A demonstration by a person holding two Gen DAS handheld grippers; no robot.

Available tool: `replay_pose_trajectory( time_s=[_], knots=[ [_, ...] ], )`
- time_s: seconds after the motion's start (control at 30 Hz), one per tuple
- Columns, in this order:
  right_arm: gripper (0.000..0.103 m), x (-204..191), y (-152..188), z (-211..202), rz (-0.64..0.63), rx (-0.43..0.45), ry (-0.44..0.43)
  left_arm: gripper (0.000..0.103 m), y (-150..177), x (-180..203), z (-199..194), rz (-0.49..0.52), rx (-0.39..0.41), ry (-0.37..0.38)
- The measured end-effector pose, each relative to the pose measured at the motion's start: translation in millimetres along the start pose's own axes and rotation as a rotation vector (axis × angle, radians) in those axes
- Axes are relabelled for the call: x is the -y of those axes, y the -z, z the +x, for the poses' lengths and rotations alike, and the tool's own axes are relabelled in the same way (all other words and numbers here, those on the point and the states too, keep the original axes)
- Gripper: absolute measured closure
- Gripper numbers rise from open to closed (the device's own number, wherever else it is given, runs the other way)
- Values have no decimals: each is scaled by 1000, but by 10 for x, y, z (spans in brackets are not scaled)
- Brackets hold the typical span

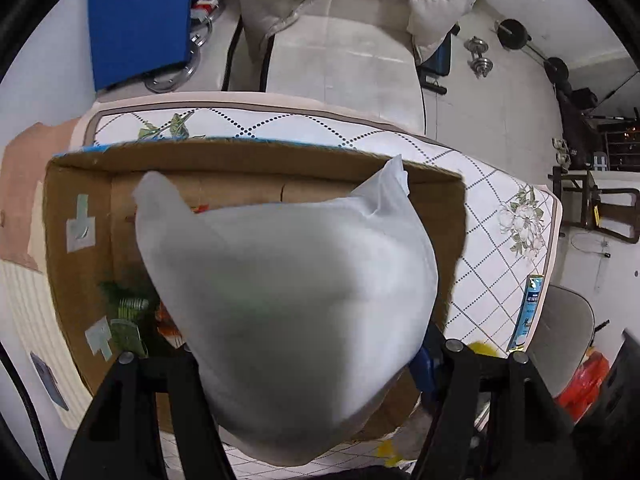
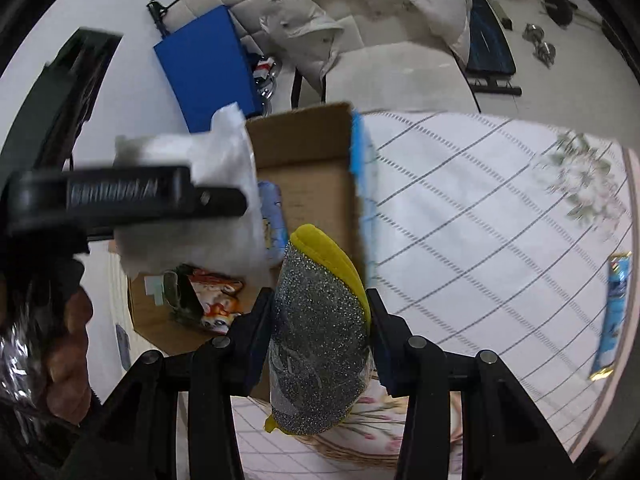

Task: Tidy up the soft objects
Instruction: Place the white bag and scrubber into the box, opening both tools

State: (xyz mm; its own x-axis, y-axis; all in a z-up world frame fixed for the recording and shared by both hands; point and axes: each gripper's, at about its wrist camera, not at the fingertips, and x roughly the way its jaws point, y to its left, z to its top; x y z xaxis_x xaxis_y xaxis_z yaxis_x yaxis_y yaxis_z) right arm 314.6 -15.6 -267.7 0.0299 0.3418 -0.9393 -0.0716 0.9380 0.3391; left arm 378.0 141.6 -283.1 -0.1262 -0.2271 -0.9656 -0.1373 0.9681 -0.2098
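My left gripper [image 1: 316,356] is shut on a soft white pillow-like pack [image 1: 288,300] and holds it over the open cardboard box [image 1: 80,208]. The pack hides most of the box's inside; green and orange packets [image 1: 132,316] show at its lower left. My right gripper [image 2: 320,308] is shut on a yellow sponge with a silver glitter scouring face [image 2: 316,344], held at the box's right wall [image 2: 348,200]. In the right wrist view the left gripper [image 2: 216,200] and the white pack [image 2: 216,184] hang over the box.
The box stands on a quilted mattress [image 1: 500,248] with dotted lines and flower prints. A blue packet [image 2: 612,316] lies at the mattress edge. Behind are a white sofa with a puffy jacket [image 1: 360,0], a blue board [image 1: 136,20] and dumbbells [image 1: 480,56] on the floor.
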Motion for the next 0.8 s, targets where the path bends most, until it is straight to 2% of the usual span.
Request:
replay_pose_trajectory(
  time_s=[0.2, 0.23, 0.27, 0.3, 0.4, 0.53, 0.6, 0.63, 0.8],
  knots=[
    [54, -103, -41, 356, 42, -48, 52, 33, -173, 11, 344, 44, -147, 25],
    [50, -118, -37, 431, 45, -71, 55, 33, -181, 42, 367, 64, -151, 22],
    [29, -112, -39, 479, 45, -87, 53, 31, -186, 72, 373, 83, -146, 15],
    [22, -118, -26, 529, 48, -102, 47, 25, -193, 96, 367, 94, -137, 4],
    [19, -146, 8, 580, 48, -115, 41, 19, -207, 142, 299, 117, -108, 7],
    [14, -210, 60, 581, 36, -119, 60, 15, -209, 153, 168, 144, -65, -35],
    [9, -228, 68, 555, 25, -112, 73, 7, -181, 146, 98, 151, -36, -57],
    [1, -240, 79, 534, 20, -106, 93, 4, -136, 123, 42, 151, -20, -64],
    [0, -322, 139, 441, -6, -76, 166, 1, 71, -11, -195, 127, 78, -98]
  ],
)
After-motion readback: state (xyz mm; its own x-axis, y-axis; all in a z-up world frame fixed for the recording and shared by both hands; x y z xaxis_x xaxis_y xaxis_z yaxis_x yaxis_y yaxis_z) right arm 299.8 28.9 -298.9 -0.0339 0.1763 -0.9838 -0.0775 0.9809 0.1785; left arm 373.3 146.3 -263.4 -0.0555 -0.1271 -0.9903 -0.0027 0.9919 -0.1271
